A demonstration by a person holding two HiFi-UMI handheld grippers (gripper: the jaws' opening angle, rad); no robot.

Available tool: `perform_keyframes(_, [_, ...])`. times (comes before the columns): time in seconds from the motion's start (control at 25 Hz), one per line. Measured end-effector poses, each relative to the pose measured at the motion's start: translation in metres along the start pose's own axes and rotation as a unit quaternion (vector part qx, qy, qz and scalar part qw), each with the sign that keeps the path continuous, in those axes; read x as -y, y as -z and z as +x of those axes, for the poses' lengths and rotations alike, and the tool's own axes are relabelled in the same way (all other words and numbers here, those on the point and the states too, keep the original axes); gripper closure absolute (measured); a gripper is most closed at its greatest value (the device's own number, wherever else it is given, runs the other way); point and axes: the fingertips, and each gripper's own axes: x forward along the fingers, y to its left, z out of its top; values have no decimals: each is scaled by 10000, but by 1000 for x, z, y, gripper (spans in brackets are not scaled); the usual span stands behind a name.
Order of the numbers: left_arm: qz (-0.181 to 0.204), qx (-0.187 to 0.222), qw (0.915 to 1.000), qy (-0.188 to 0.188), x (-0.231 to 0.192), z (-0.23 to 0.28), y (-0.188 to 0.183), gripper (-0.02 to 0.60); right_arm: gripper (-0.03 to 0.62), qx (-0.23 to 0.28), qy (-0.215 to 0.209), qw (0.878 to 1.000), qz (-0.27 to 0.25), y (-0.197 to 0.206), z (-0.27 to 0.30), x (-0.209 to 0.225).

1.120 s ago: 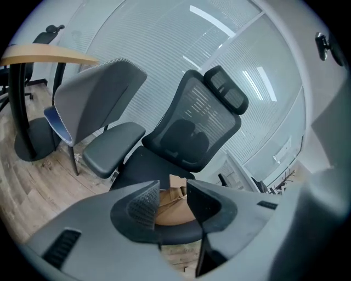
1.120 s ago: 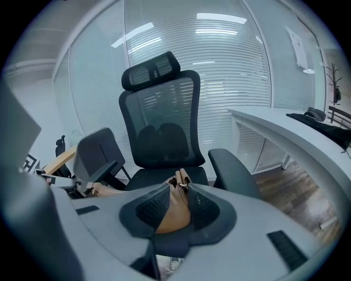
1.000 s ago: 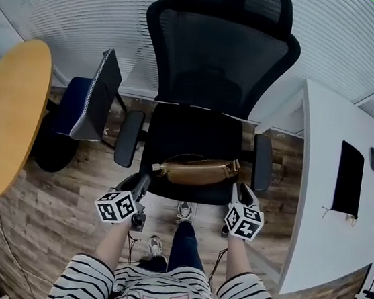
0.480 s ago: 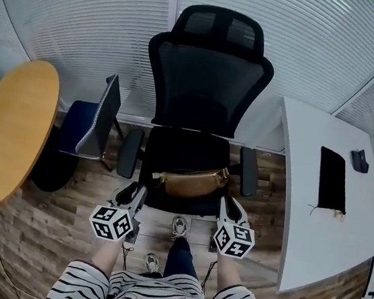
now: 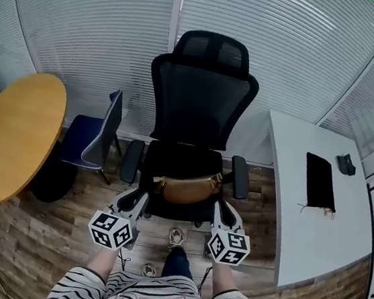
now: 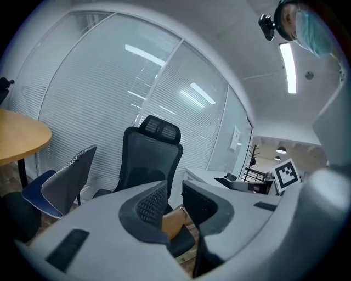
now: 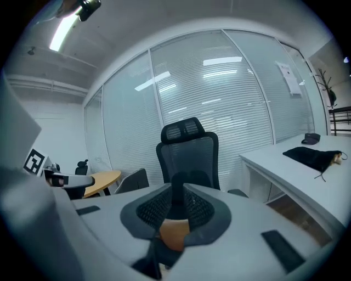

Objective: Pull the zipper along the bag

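Tan bag (image 5: 188, 187): across the office chair (image 5: 200, 106) seat, just ahead of both grippers, untouched.
Left gripper (image 5: 136, 200): jaws apart, just been closing, nothing between.
Right gripper (image 5: 222, 212): narrow gap, just been closing, empty.
Since a second ago: grippers drawn back from bag.
Unclear: zipper pull too small to make out.

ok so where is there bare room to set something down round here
The round yellow table looks bare across the part in view. The white desk is free on its near half, this side of the black pouch; a small dark item sits at its far end. The office chair seat is crowded: the tan bag spans it between the armrests.
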Motion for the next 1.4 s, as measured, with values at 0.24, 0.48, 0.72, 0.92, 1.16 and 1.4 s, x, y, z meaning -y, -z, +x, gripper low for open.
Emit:
perform_keyframes(0.24, [340,119,9993,21,19,-34,-11,516,530,281,-107,9994,-179,-22,-32,-21])
perform_keyframes(0.48, [559,229,9982,-55,24,-64,-20,537,537,435,-219,9987,-176,-30,-56,-39])
perform_keyframes(0.72, [708,265,9971,-70,31,-89,-24,541,548,326,-311,9988,-209,-22,-76,-52])
perform_keyframes(0.92, [709,265,9971,3,36,-101,-21,545,555,270,-398,9985,-246,-14,-86,-64])
perform_keyframes(1.16, [812,131,9966,76,45,-107,-5,551,562,2,-414,9984,-384,6,-96,-73])
perform_keyframes(1.4, [988,-34,9950,99,50,-111,7,551,566,-111,-299,9984,-468,16,-102,-74])
